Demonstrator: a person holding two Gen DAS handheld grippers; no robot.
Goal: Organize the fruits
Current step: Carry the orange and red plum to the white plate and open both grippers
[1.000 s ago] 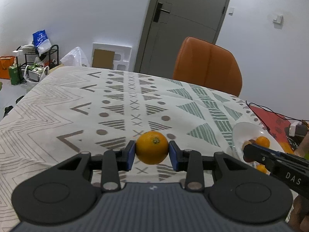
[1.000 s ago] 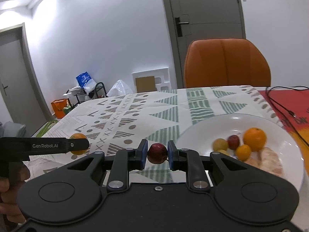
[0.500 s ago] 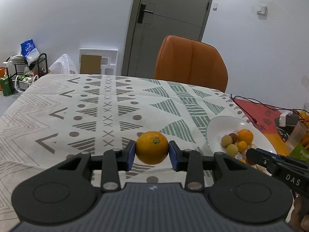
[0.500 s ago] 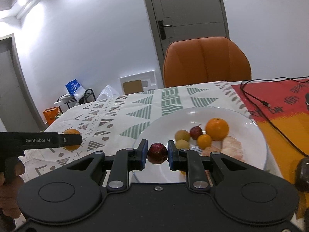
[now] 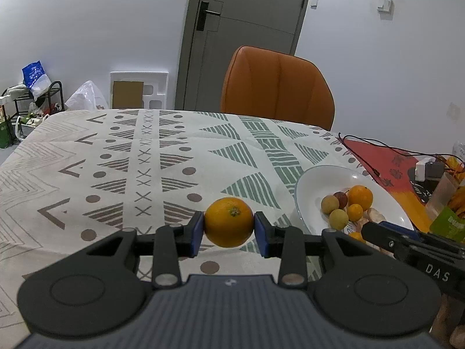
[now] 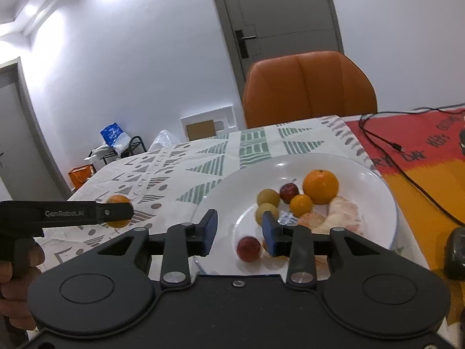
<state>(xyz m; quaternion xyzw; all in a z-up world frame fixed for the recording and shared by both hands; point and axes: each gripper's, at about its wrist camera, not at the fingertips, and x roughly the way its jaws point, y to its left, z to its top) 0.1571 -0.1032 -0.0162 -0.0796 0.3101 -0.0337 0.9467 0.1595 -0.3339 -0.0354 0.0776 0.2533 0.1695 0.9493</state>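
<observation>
From the left wrist, the left tongs (image 5: pixel 229 229) are clamped on an orange (image 5: pixel 229 222), one blue pad pressed to each side, the stem end turned to the camera; the fruit hangs above the patterned cloth of the counter (image 5: pixel 116 168); to the right stands a white plate (image 5: pixel 316 183) holding a larger orange (image 5: pixel 360 197), a small orange fruit (image 5: pixel 355 212), two yellowish round fruits (image 5: pixel 334 210) and a dark red one (image 5: pixel 340 198); the right tongs' black body reaches over the plate's near edge; an orange chair (image 5: pixel 276 87) stands behind the counter.

From the right wrist, the right tongs (image 6: pixel 239 234) stand wide apart with nothing between the pads, above the near part of the plate (image 6: pixel 375 192); a small red fruit (image 6: pixel 248 248) lies on the plate just below the gap, free of both pads; peeled segments (image 6: pixel 337 216) lie beside the other fruit; at far left, the left tongs grip their orange (image 6: pixel 117 212) over the cloth, apart from the plate.
</observation>
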